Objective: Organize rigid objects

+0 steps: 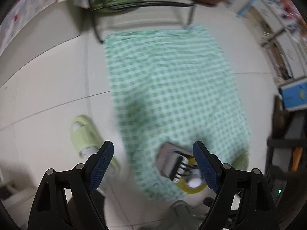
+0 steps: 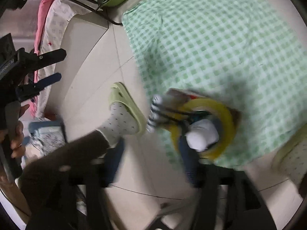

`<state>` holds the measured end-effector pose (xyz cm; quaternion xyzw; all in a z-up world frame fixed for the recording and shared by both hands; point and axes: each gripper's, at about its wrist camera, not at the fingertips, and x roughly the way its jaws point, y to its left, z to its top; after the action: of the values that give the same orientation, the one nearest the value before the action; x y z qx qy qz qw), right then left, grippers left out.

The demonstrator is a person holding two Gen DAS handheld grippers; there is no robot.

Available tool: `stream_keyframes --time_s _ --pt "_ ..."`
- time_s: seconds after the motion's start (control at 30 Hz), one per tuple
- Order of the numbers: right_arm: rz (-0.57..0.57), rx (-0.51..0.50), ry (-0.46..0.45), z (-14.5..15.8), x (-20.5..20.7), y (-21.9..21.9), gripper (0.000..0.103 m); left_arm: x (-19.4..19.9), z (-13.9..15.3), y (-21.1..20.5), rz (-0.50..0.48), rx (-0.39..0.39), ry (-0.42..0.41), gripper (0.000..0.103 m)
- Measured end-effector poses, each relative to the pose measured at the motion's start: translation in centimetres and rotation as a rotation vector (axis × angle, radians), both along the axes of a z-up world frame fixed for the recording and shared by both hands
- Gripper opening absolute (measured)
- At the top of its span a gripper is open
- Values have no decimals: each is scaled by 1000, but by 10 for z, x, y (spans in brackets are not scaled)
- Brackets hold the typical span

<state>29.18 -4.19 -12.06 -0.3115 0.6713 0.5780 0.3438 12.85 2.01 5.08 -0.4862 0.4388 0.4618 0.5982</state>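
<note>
The left tongs point(image 1: 153, 164) hang wide open above the floor, nothing between their blue pads. In their own view the pile of things sits at about five o'clock, close to the right pad.

The right tongs point(image 2: 151, 164) are badly blurred; they look spread, and I cannot tell whether they grip anything, though one blue finger point(image 2: 189, 163) reaches up to the near rim of the yellow tape roll point(image 2: 226, 118).

That tape roll lies on the near corner of the green checked cloth point(image 2: 220, 38), which is spread on the tiled floor. A white rounded object point(image 2: 203, 134) sits inside the ring, and a grey boxy item point(image 1: 168, 159) with a striped edge leans against it at about ten o'clock. The things are heaped together, touching.

A foot in a green slipper point(image 2: 128, 103) stands just beside the cloth at nine o'clock from the pile.

The sorting looks barely begun: I judge the step in hand is the first pick from the heap. Next, one of the tongs must settle on a single piece, likely the roll's rim, and lift it clear without dragging the others or rucking the cloth.
</note>
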Motion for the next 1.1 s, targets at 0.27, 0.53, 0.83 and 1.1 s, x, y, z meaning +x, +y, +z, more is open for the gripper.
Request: stream_keyframes --time_s 0.27,0.53,0.83,1.1 --pt "-32 76 -169 25 37 -22 103 23 -29 -53 4 -93 -207 103" --pt "194 151 -422 34 32 -33 103 50 -26 -96 -23 98 396 103" --pt "142 186 -401 49 51 -36 103 55 -27 -112 1 93 314 103" --pt "153 194 -418 46 49 -34 103 67 -27 -95 -14 29 324 103"
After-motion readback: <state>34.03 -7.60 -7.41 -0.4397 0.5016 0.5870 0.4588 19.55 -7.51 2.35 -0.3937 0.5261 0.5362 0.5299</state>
